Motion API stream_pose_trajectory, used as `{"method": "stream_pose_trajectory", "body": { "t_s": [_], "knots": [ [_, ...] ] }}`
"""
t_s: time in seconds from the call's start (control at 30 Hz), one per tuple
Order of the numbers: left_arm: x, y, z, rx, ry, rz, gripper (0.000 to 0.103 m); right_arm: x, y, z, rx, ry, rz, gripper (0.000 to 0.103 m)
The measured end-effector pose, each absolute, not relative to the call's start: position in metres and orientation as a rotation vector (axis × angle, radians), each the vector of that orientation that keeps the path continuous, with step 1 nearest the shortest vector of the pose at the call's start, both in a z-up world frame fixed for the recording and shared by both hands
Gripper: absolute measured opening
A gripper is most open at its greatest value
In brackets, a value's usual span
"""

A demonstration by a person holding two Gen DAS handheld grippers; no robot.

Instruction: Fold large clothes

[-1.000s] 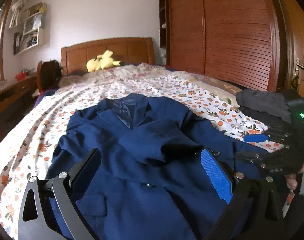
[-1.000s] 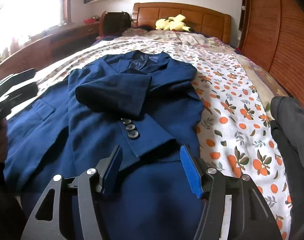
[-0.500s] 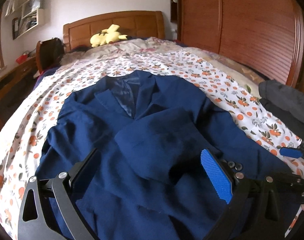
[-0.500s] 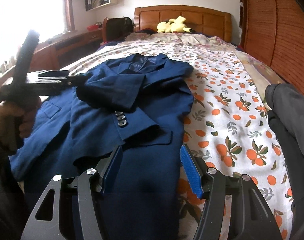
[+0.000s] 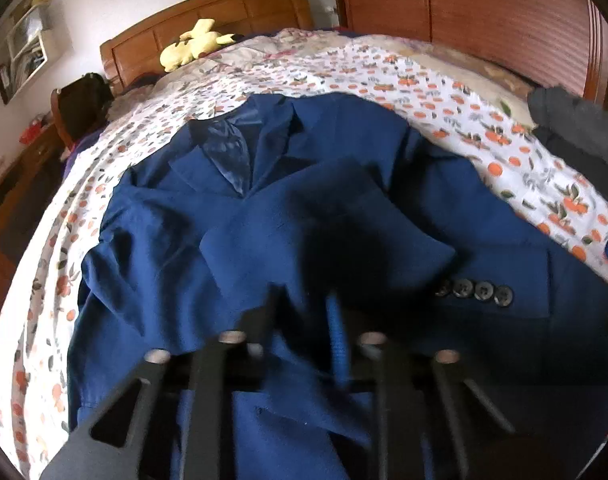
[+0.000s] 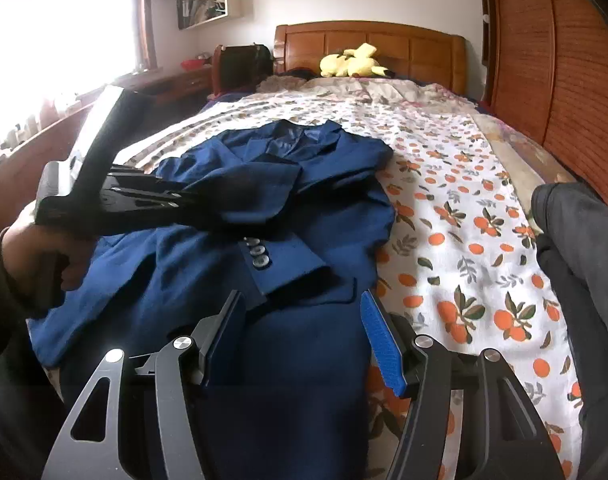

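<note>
On the orange-print bedsheet (image 6: 464, 216) below the wooden headboard (image 6: 368, 40), the navy blazer (image 6: 304, 184) lies collar toward it; left gripper (image 5: 304, 300) closing on a sleeve fold; right gripper (image 6: 300, 320) spread, empty.

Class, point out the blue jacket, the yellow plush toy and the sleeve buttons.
blue jacket (image 6: 304, 360), right wrist view, on its lower front panel.
yellow plush toy (image 6: 350, 65), right wrist view, on its body.
sleeve buttons (image 5: 474, 291), left wrist view, on the cuff's button row.

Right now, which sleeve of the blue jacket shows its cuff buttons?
The sleeve folded across the jacket front, nearest the right claw; the other sleeve's cuff shows none.
</note>
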State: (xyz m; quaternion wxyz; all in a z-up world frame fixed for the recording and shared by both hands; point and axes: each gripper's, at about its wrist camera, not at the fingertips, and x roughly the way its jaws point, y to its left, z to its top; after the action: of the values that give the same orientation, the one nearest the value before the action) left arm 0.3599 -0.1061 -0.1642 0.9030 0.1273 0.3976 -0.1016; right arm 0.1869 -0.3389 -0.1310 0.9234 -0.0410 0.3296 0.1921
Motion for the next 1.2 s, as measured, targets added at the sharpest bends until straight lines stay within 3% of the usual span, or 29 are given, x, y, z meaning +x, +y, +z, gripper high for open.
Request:
{"method": "stream_pose_trajectory", "body": {
  "t_s": [0.13,0.53,0.8,0.9,1.03,1.1,1.2],
  "knots": [
    [0.353,-0.091,-0.152,0.255,0.768,-0.145,0.006,0.191,-0.333,-0.129,-0.084,0.669,0.391,0.058],
    [0.328,-0.020,-0.152,0.160,0.782,-0.093,0.011,0.206,-0.315,-0.138,-0.114,0.699,0.361,0.058],
    [0.301,-0.020,-0.140,0.191,0.733,-0.126,0.011,0.209,-0.305,-0.138,-0.111,0.702,0.371,0.058],
    [0.293,-0.028,-0.131,0.187,0.713,-0.153,0.022,0.208,-0.300,-0.139,-0.122,0.702,0.378,0.058],
    [0.294,-0.047,-0.128,0.196,0.704,-0.201,0.029,0.207,-0.300,-0.138,-0.120,0.700,0.382,0.058],
    [0.297,-0.058,-0.132,0.208,0.702,-0.211,0.044,0.207,-0.300,-0.138,-0.118,0.699,0.383,0.058],
    [0.303,-0.076,-0.139,0.247,0.708,-0.223,0.049,0.202,-0.304,-0.136,-0.112,0.691,0.385,0.058]
  ]
}}
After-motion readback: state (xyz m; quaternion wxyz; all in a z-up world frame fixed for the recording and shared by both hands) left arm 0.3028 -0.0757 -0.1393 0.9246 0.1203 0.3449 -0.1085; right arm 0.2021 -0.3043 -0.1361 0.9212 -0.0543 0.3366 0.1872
